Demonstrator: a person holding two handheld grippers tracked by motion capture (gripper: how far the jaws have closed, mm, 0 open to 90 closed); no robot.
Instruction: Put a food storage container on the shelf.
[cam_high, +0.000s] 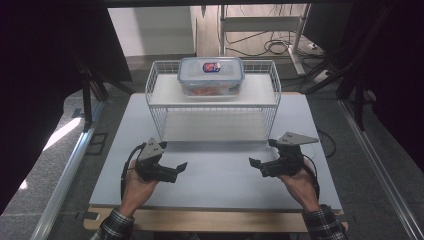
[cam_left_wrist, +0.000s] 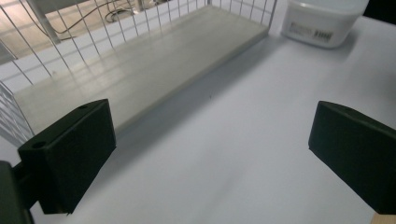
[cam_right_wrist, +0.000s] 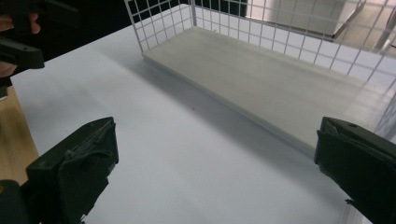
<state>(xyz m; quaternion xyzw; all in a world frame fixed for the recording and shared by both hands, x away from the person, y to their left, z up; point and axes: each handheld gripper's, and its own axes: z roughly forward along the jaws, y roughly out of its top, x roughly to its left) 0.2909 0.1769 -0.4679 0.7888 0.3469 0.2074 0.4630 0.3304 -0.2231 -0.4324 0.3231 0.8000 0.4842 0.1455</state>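
A clear plastic box with a blue-rimmed lid (cam_high: 211, 75) sits on the top shelf of a white wire rack (cam_high: 165, 95), with something orange inside it. My left gripper (cam_high: 171, 156) hovers low over the white table (cam_high: 220, 175) in front of the rack's left end. It is open, with nothing between its jaws (cam_left_wrist: 210, 158). In front of the rack's right end, my right gripper (cam_high: 263, 152) is open too and holds nothing (cam_right_wrist: 215, 172). The two grippers point toward each other. The rack's lower shelf board (cam_left_wrist: 140, 70) is bare.
A white tub with a barcode label (cam_left_wrist: 322, 18) stands on the table past the rack's end in the left gripper view. The table's wooden front edge (cam_high: 215, 220) lies by the person's wrists. Floor rails (cam_high: 65, 175) flank the table, and cables (cam_high: 275, 47) lie behind it.
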